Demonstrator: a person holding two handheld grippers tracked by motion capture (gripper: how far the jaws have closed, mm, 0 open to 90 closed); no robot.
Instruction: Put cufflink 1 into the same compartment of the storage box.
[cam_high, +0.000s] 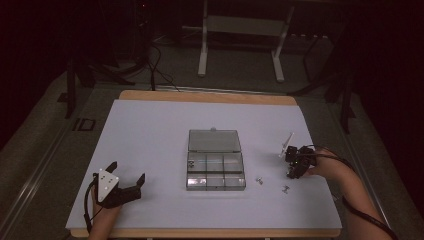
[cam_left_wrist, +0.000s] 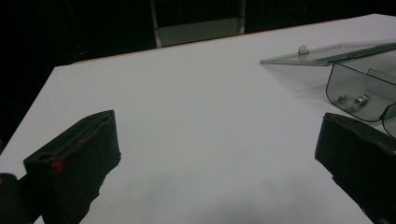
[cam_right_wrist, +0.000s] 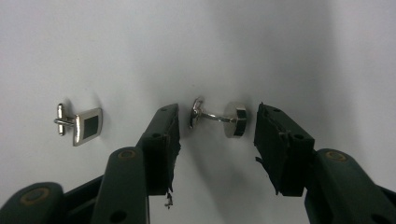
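Lying between the right gripper's (cam_right_wrist: 217, 126) parted jaws, round cufflink (cam_right_wrist: 219, 117).

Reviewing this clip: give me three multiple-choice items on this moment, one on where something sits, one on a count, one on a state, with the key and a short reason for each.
1. Where does the round cufflink lie?
A. inside the box
B. on the table between the right gripper's jaws
C. on the box lid

2. How many cufflinks lie loose on the table right of the clear compartment box?
A. two
B. four
C. none

3. How does the box's lid stand?
A. shut
B. taken off and set beside the left gripper
C. open, folded back

Key: 1 B, the right gripper view shows it in the gap of the open jaws, touching neither. 2 A, the round one and the square cufflink. 3 C, the lid lies flat behind the compartments; the left gripper rests apart, open.
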